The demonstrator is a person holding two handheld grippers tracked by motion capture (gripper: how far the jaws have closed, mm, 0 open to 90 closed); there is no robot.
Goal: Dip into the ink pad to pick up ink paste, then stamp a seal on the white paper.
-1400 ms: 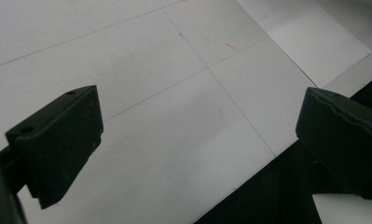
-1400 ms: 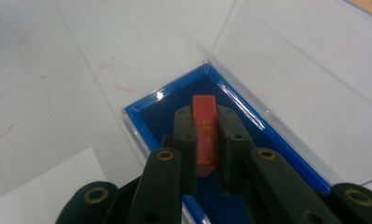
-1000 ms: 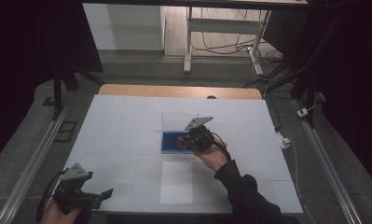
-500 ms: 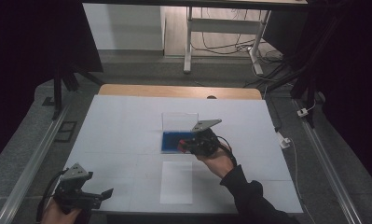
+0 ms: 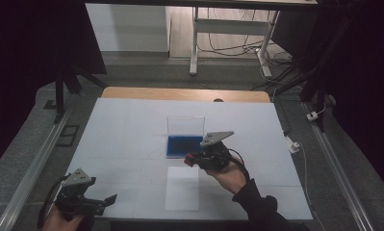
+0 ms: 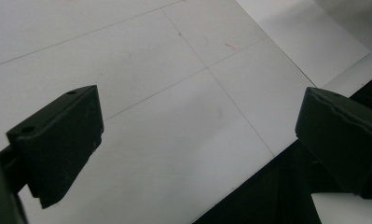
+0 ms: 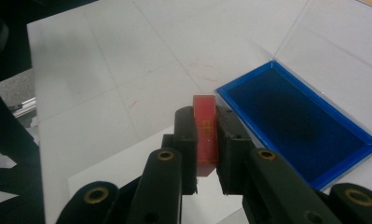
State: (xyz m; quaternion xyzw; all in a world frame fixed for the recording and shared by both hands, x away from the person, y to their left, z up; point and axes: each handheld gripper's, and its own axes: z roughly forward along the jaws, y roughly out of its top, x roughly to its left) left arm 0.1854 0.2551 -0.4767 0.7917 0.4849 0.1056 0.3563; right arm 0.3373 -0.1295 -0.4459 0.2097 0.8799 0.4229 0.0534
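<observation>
The right gripper (image 7: pixel 207 140) has its fingers (image 7: pixel 186 140) closed on a small red block (image 7: pixel 205 133); yellow markings on the block's face are too small to read. The block is held above the white bench (image 5: pixel 132 125), just beside the blue tray (image 7: pixel 298 123) with its clear upright lid (image 5: pixel 185 126). The left gripper (image 6: pixel 197 144) is wide open and empty at the near bench edge, its right finger cut off in the left gripper view. A white sheet (image 5: pixel 182 187) lies near the tray.
</observation>
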